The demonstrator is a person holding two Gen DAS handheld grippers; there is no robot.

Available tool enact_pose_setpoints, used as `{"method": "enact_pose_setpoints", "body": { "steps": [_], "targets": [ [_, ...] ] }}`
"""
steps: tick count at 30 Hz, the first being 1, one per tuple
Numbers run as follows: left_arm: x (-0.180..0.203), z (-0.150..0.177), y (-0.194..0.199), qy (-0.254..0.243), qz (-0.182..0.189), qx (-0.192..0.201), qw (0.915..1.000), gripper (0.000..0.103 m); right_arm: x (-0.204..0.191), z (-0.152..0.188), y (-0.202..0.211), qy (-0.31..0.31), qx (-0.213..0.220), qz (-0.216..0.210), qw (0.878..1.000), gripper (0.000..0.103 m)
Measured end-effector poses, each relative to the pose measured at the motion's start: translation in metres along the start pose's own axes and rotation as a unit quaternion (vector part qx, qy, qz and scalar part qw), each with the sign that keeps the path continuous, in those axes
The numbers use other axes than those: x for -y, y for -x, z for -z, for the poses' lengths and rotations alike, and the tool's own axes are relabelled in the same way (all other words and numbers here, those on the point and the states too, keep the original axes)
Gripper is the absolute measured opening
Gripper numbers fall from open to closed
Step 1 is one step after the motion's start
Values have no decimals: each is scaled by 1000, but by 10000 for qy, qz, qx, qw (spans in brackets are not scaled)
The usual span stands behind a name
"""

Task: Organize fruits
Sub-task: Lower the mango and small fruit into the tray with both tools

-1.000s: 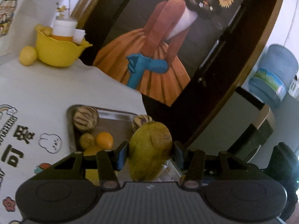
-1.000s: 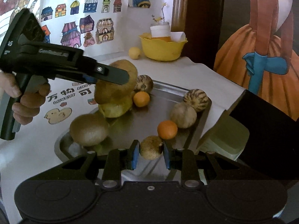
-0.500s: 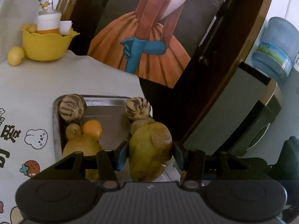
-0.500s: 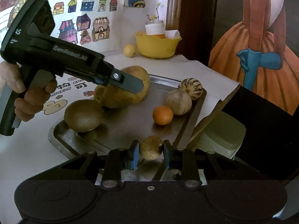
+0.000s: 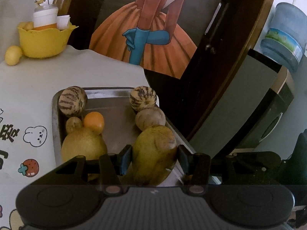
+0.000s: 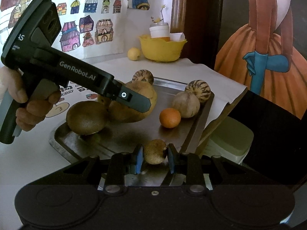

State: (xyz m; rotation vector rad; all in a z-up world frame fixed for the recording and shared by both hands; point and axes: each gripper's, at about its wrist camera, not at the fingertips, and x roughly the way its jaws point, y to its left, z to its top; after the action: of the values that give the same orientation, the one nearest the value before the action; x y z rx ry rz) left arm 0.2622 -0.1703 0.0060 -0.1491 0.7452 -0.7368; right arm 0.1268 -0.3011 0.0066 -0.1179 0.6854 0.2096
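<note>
My left gripper (image 5: 154,158) is shut on a yellow-green mango (image 5: 154,149), held at the tray's right side. In the right wrist view the same gripper (image 6: 137,101) keeps the mango (image 6: 147,95) low on the metal tray (image 6: 124,140), beside a big brown fruit (image 6: 86,117). Whether the mango rests on the tray I cannot tell. My right gripper (image 6: 155,158) is shut on a small brown fruit (image 6: 154,153) at the tray's near edge. Also on the tray are an orange (image 6: 170,117), a pale round fruit (image 6: 185,104) and two striped melons (image 6: 199,91) (image 6: 143,77).
A yellow bowl (image 6: 162,48) with a cup stands at the back of the table, a lemon (image 6: 134,53) beside it. The table's right edge runs close along the tray. A pale green box (image 6: 230,141) sits below it. A hand (image 6: 28,111) grips the left tool.
The left gripper has carried the mango down and to the right, from above the yellow fruit to low on the tray. The right gripper has sunk slightly with its small fruit.
</note>
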Motion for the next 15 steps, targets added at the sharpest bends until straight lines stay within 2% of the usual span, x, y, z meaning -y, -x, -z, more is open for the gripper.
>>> {"method": "enact_pose_setpoints", "body": {
  "steps": [15],
  "targets": [
    [4,4,-10,-220,-278,-321,9989,55,-5,0,-5,29,-15,125,9999,29]
  ]
}}
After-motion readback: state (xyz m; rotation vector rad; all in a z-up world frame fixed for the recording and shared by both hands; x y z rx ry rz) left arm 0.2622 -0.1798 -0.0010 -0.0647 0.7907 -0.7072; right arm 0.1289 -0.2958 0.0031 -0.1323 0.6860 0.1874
